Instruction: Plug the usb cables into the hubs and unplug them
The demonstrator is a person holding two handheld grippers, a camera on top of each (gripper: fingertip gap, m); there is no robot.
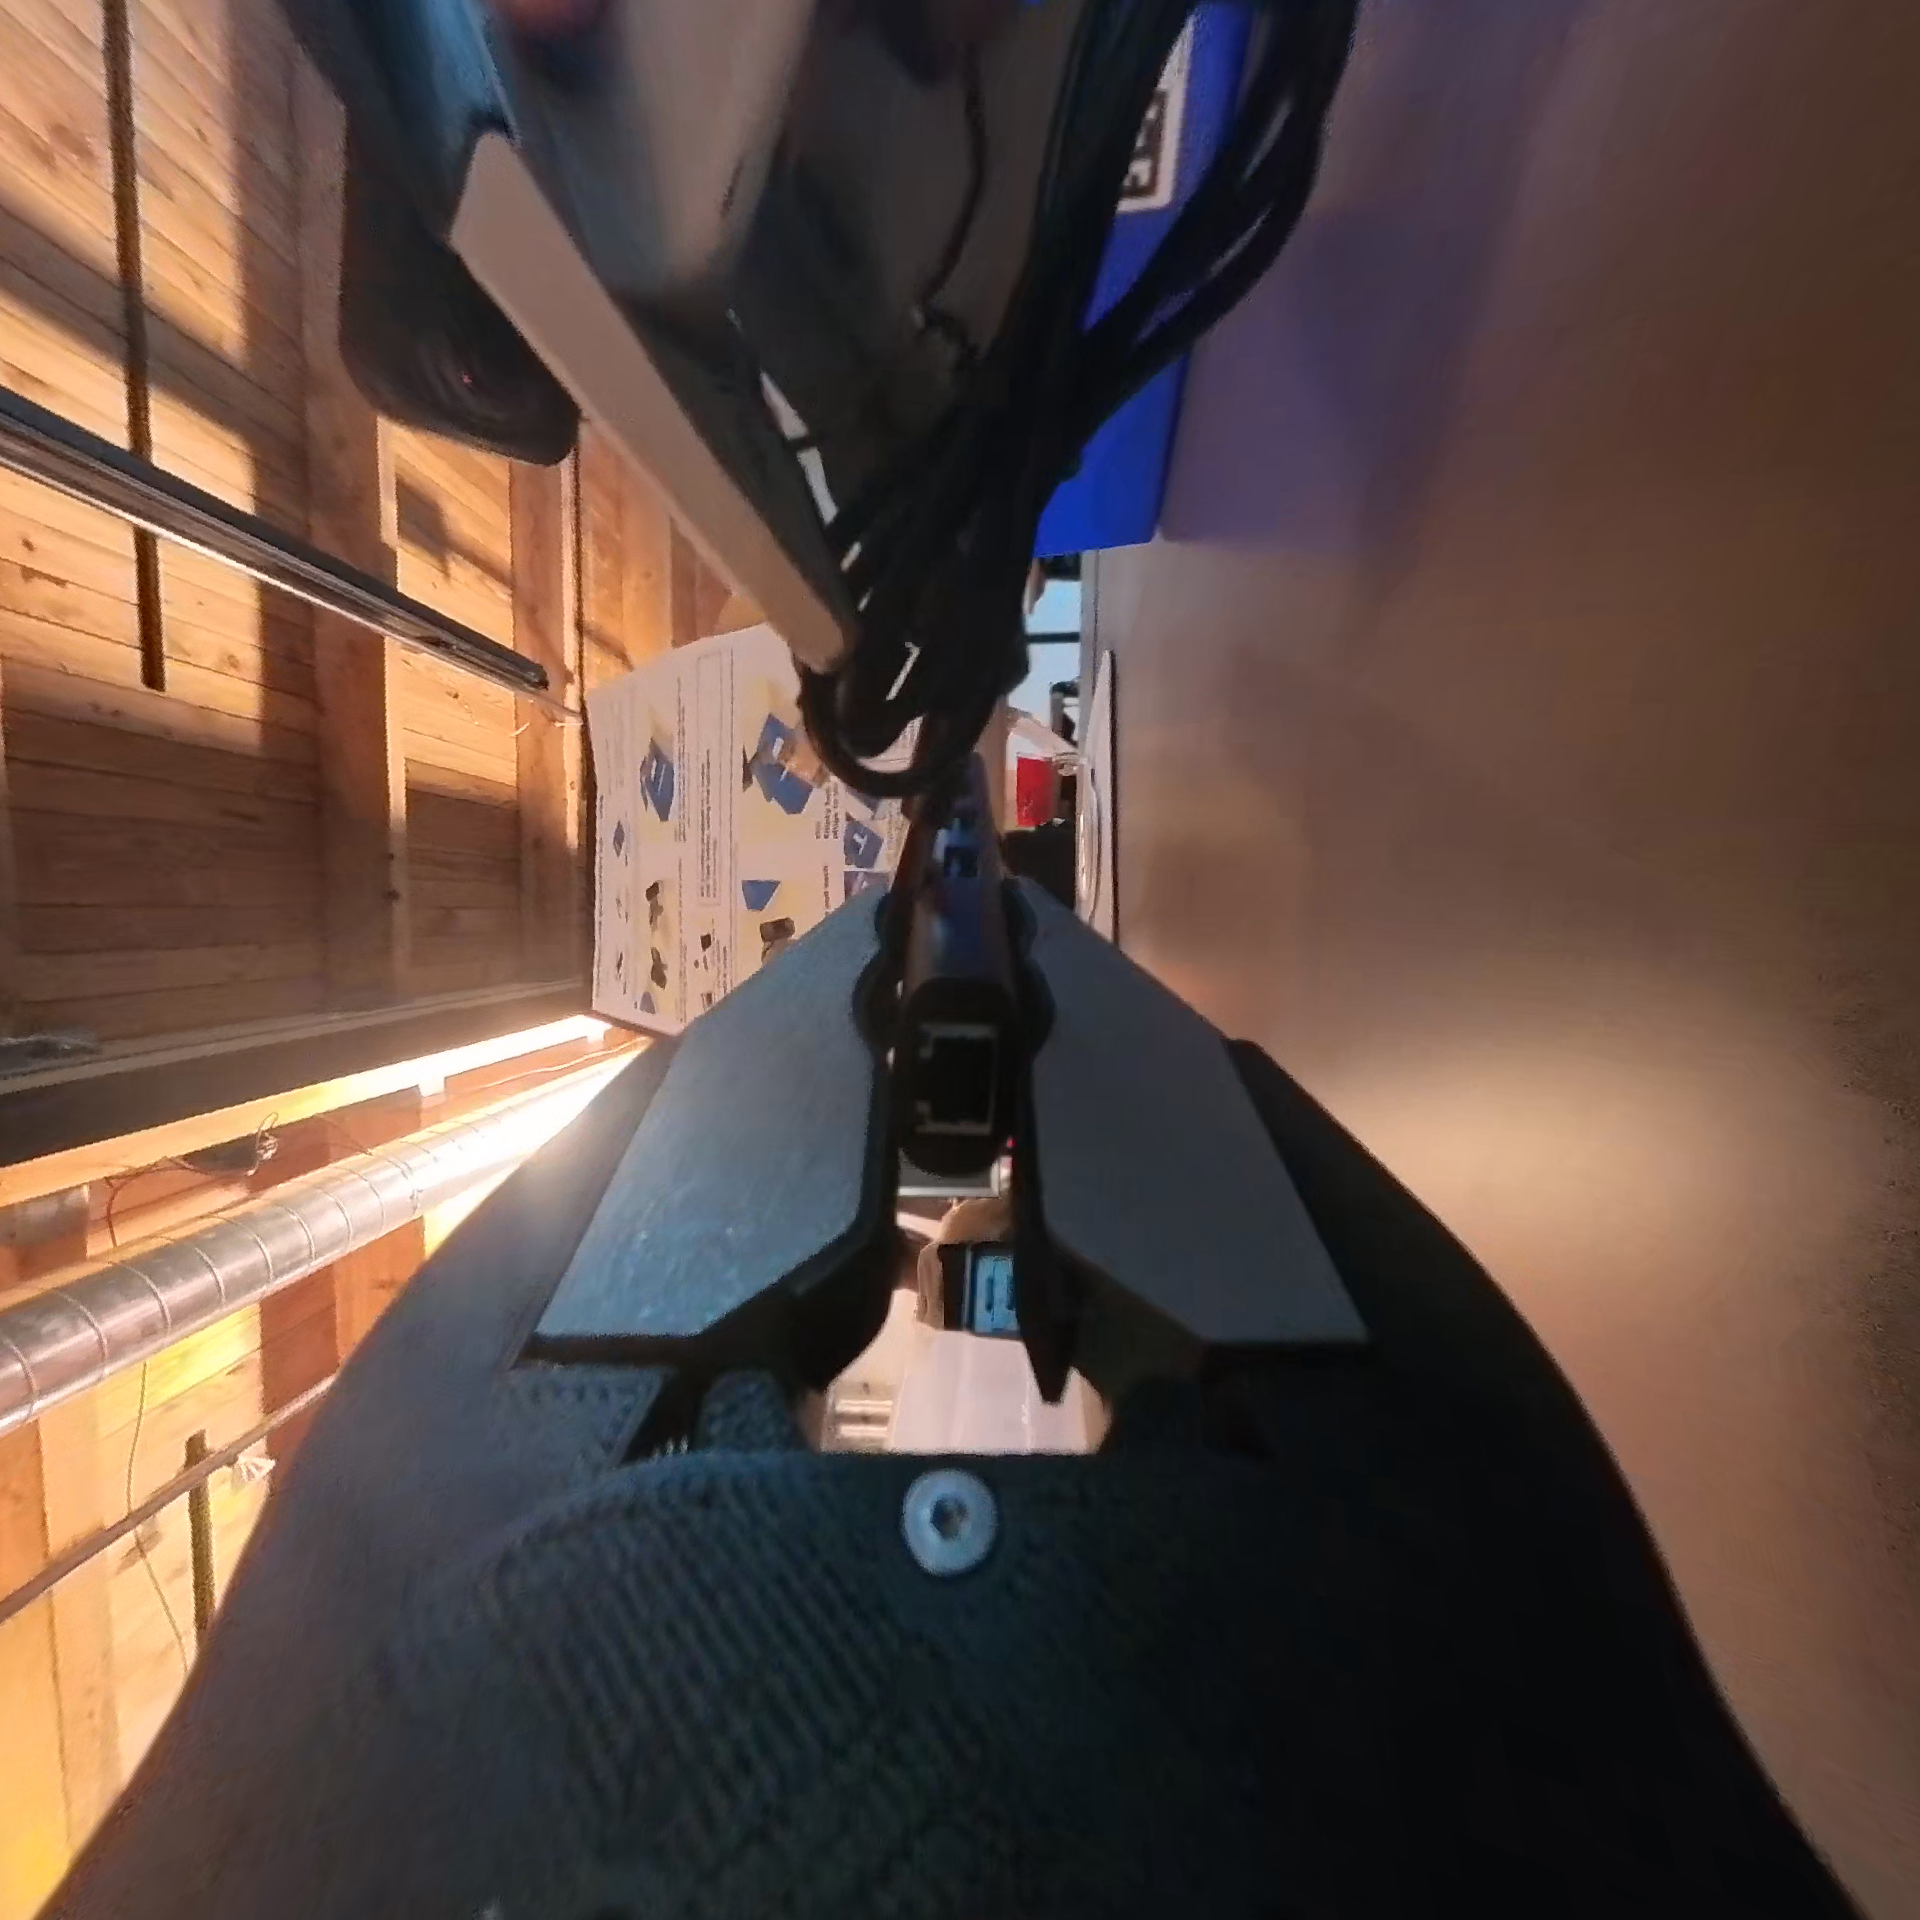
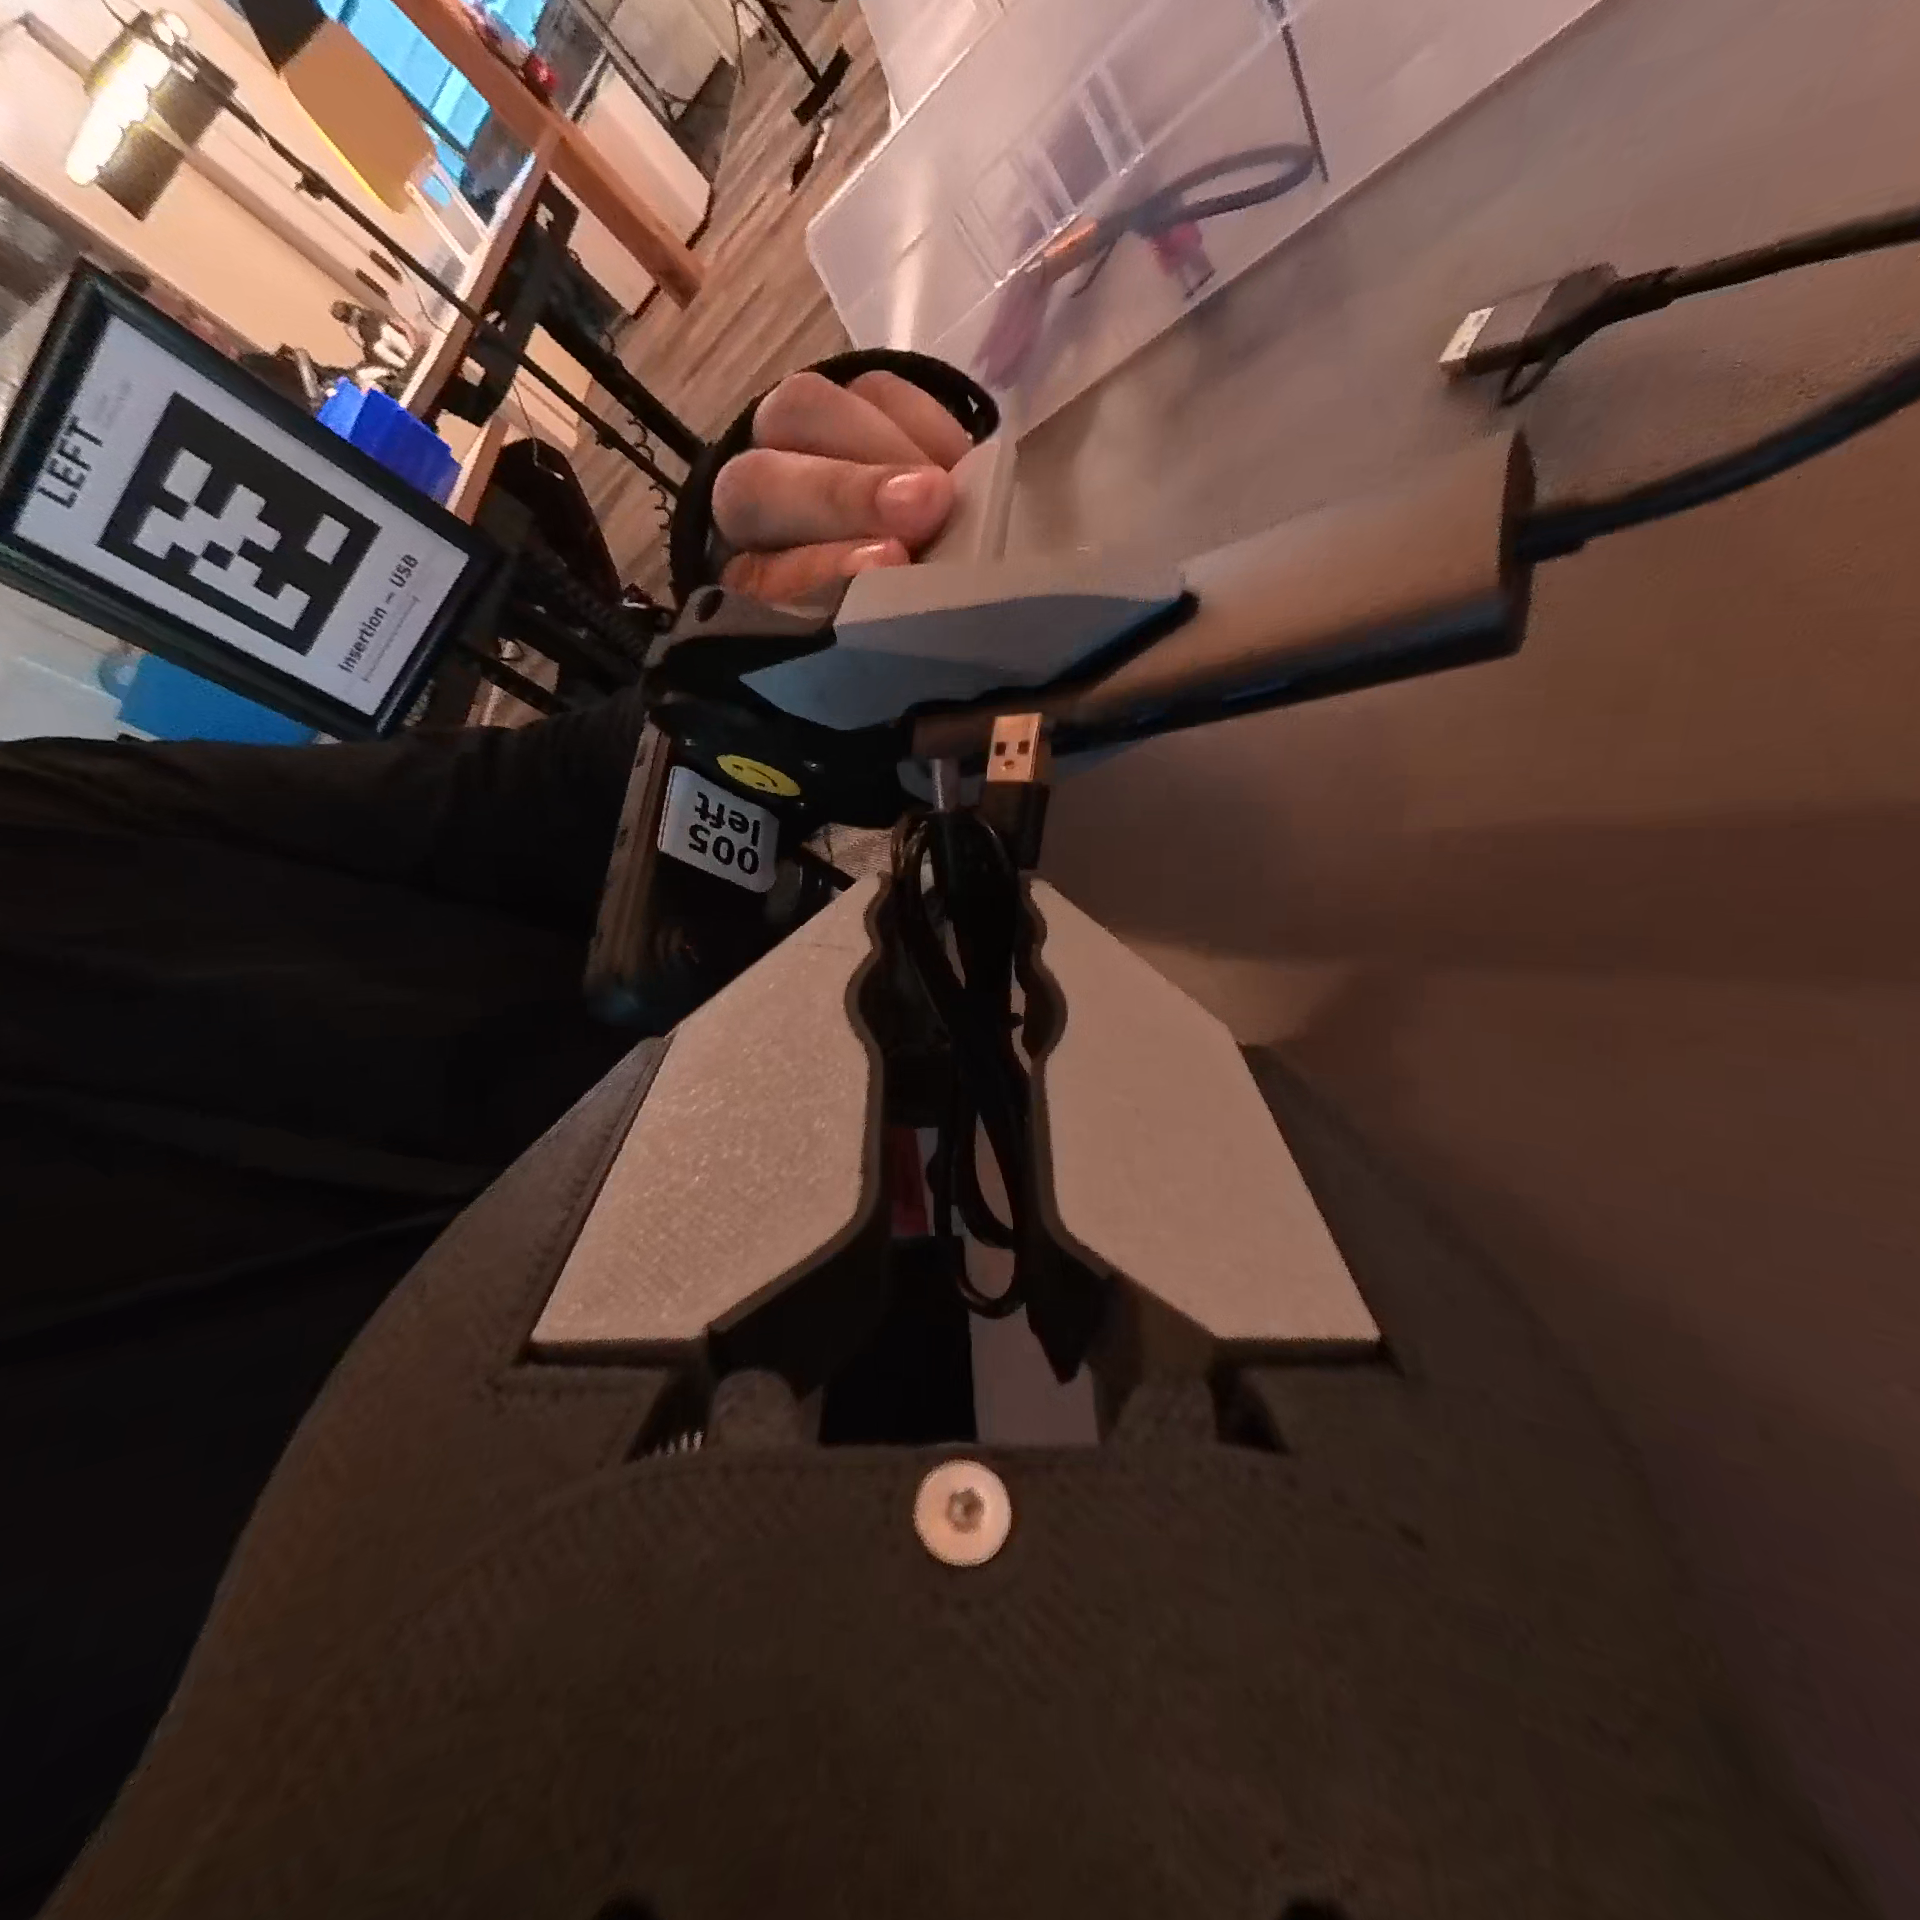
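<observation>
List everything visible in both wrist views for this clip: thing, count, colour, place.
USB hub: one, grey, clamped in left gripper, off the table.
USB cable: one, black, bundled, clamped in right gripper; plug just below the hub's edge, not inserted.
Hub's own cable: one, black, on table.
Table: one, brown.
Clear bin: one, far on table.
Marker sign: one, black-framed.
Instruction sheet: one, white.
Left gripper: black fingers, shut.
Right gripper: grey fingers, shut.
Hand: one, on left gripper.
</observation>
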